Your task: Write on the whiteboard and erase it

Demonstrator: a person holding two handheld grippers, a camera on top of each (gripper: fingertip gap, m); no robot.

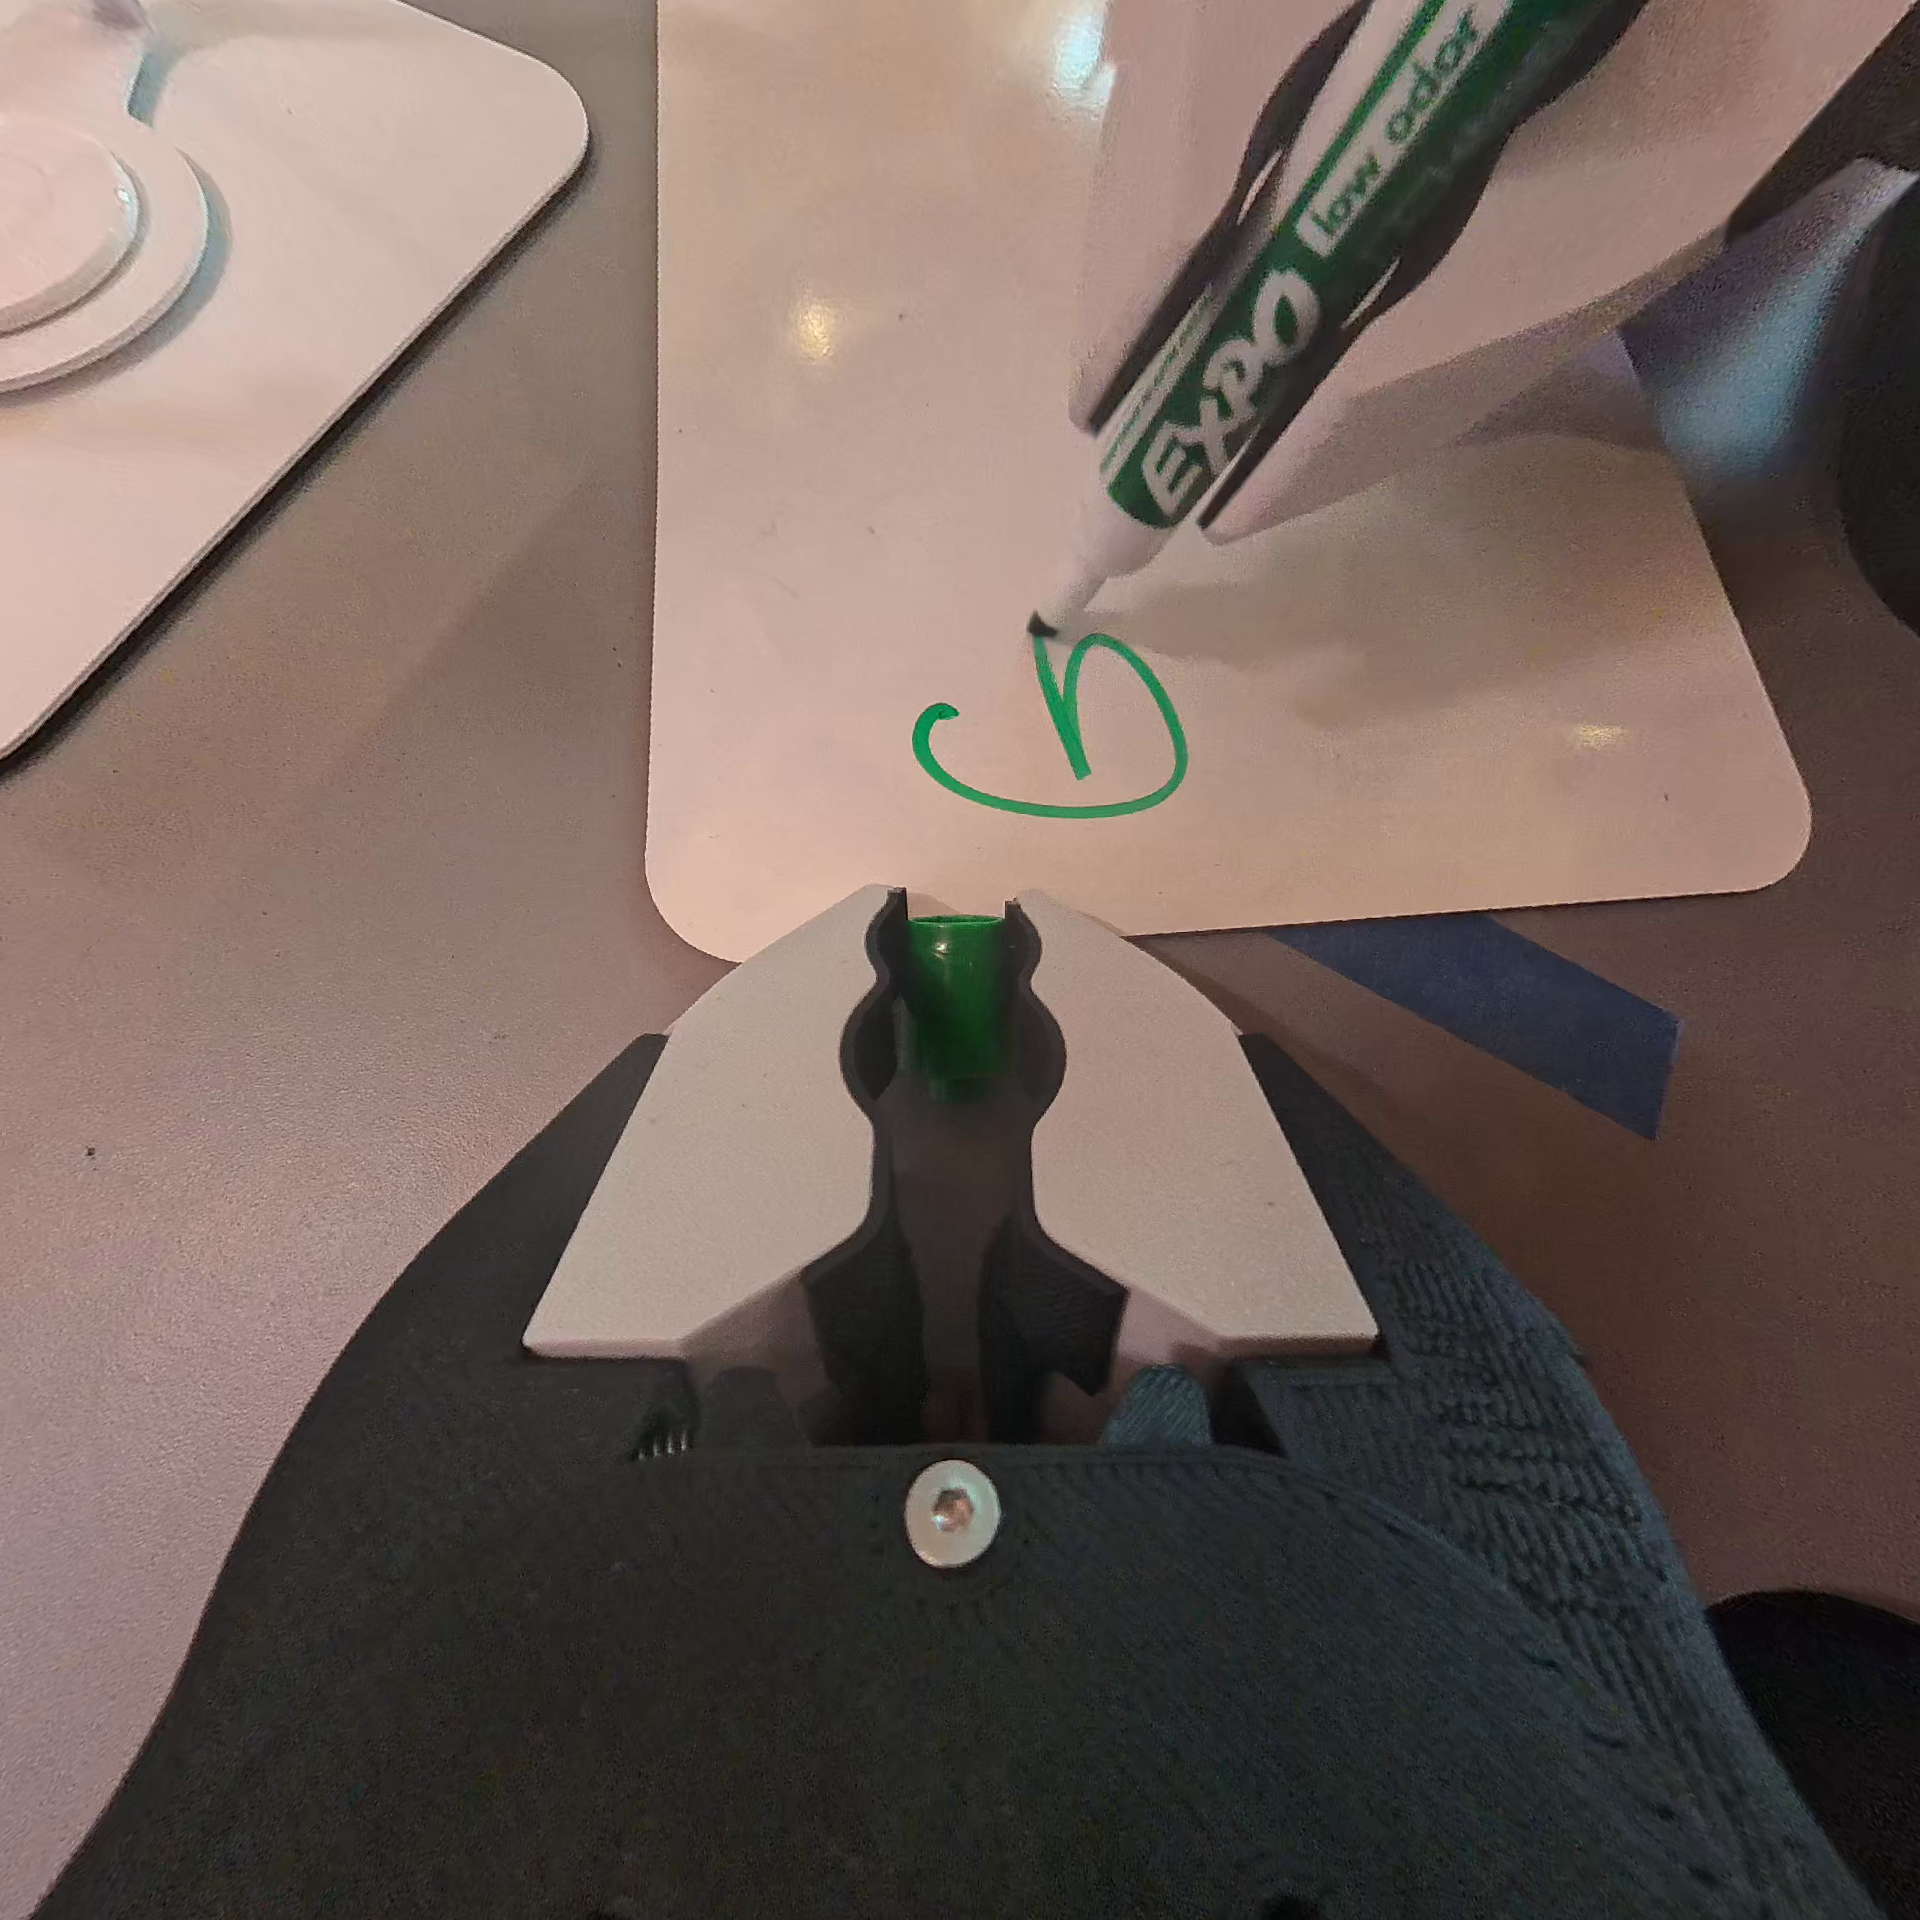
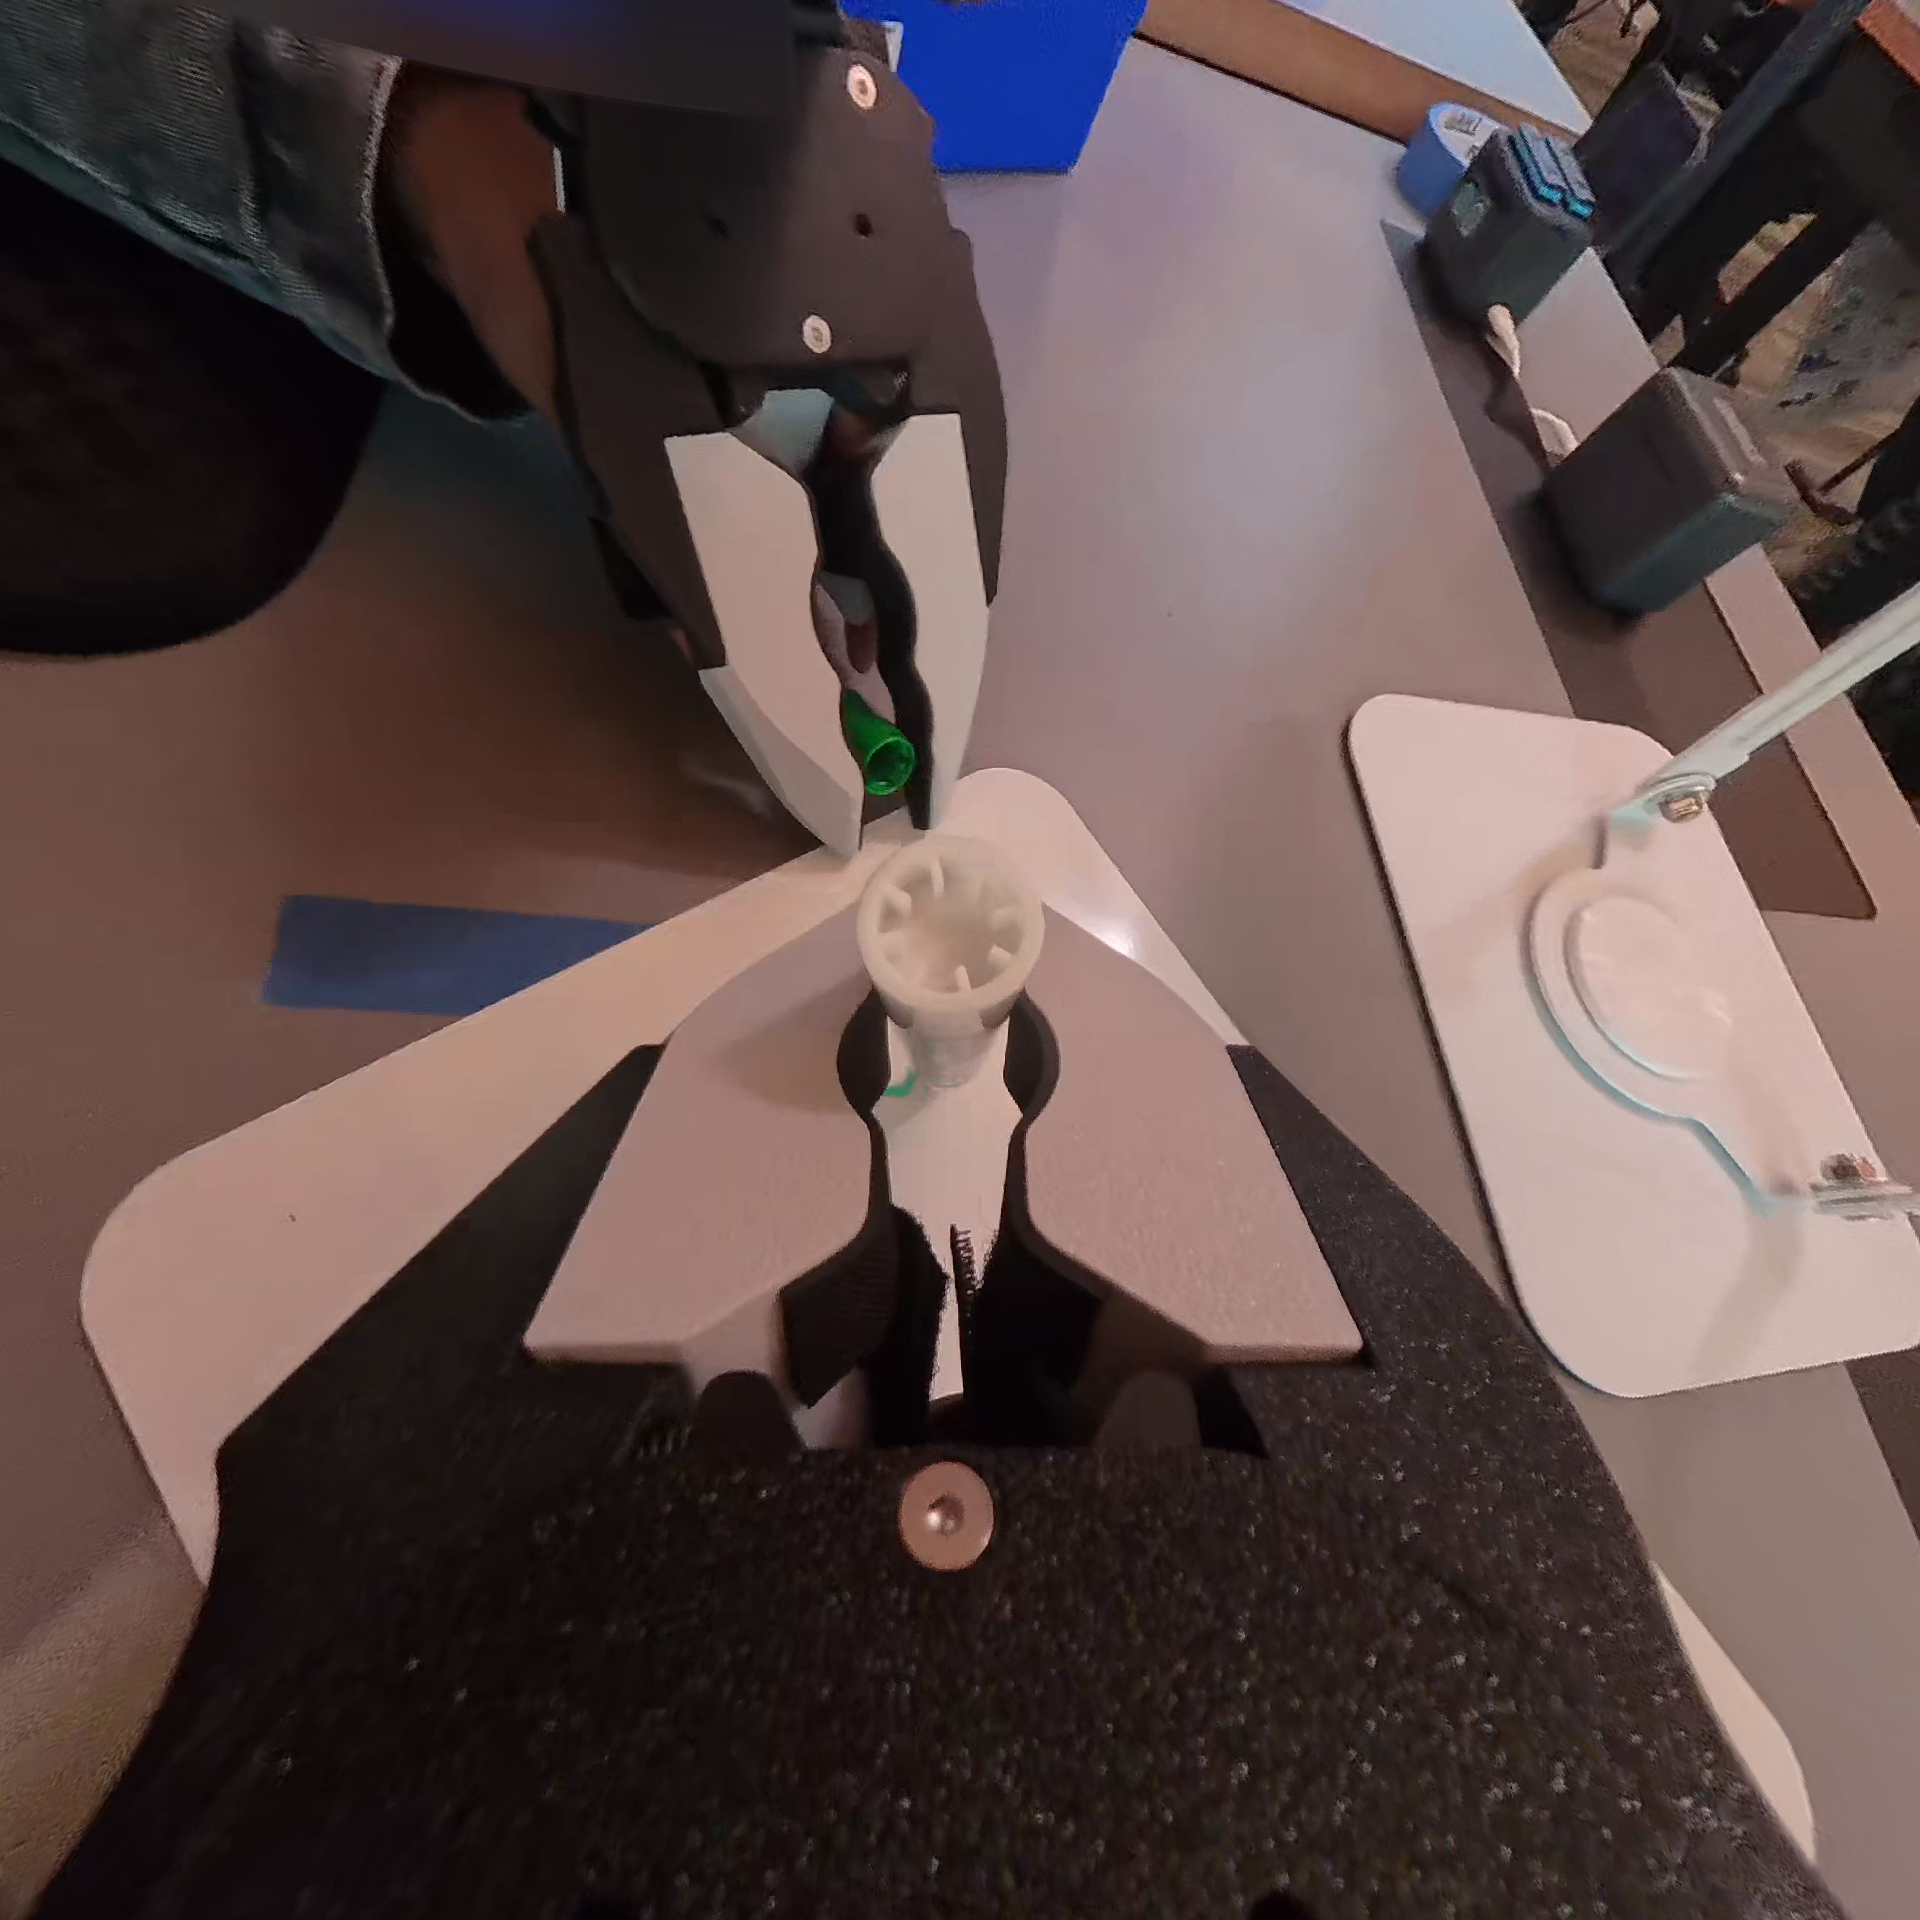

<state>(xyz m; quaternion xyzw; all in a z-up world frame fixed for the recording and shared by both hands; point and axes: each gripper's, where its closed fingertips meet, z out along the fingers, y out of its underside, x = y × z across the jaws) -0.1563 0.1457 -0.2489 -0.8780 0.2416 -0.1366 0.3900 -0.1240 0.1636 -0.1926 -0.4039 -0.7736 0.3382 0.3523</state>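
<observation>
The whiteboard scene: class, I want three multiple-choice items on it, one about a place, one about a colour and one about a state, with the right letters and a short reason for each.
1. Where does the tip of the green-labelled dry-erase marker sit?
A. on the flat white whiteboard
B. on the strip of blue tape
C. on the grey table

2. What colour is the ink line drawn on the board?
A. red
B. green
C. black

3. What is the left gripper doing?
A. standing open and empty
B. shut on the small green marker cap
C. shut on an eraser

Answers:
1 A, the tip meets the board at the end of the line.
2 B, the curved stroke is bright green.
3 B, the cap is pinched between the pale fingers, while the right gripper holds the marker.
</observation>
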